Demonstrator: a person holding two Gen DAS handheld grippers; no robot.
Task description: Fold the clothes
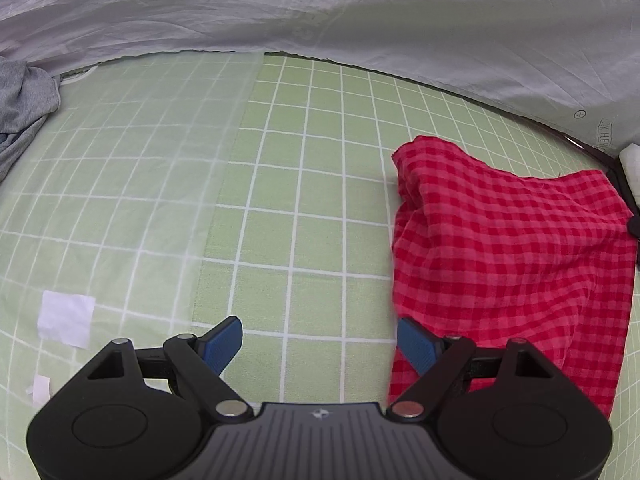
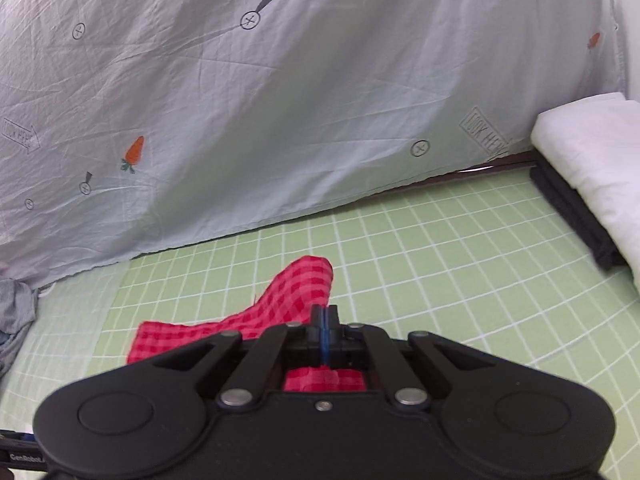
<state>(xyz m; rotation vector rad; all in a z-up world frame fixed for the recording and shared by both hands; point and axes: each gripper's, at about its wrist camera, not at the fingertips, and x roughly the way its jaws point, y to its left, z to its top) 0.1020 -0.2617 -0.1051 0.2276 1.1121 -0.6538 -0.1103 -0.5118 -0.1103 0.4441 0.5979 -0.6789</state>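
Blue ribbed pads are pressed flat together on the right gripper (image 2: 325,334), and red checked cloth (image 2: 296,300) is pinched between them, bunching up behind the jaws as well. An edge of the garment is being held up off the surface, judging by the peak of fabric that rises ahead of the fingers and slopes down to the left, where it rests flat. A lifted edge like that is probably wanted so that it can be carried across for a fold.

Over on the left gripper (image 1: 320,344), the jaws are spread wide and nothing is held between them. It is poised low over the mat, with one blue pad (image 1: 416,346) just at the near left border of the red checked cloth (image 1: 508,264), likely lined up to take that edge.

The cloth is seen as thin, crinkled woven gingham, soft and limp, draping in loose waves rather than lying smooth. It is spread on the right half of a green grid mat (image 1: 304,184), whose white lines give straight references for squaring a fold.

Further out, a pale wrinkled printed sheet (image 2: 280,100) is hung as a backdrop along the far edge. A grey garment (image 1: 24,108) is heaped at the far left, apparently waiting its turn, and a folded white cloth (image 2: 592,160) is stacked on something dark at the far right.
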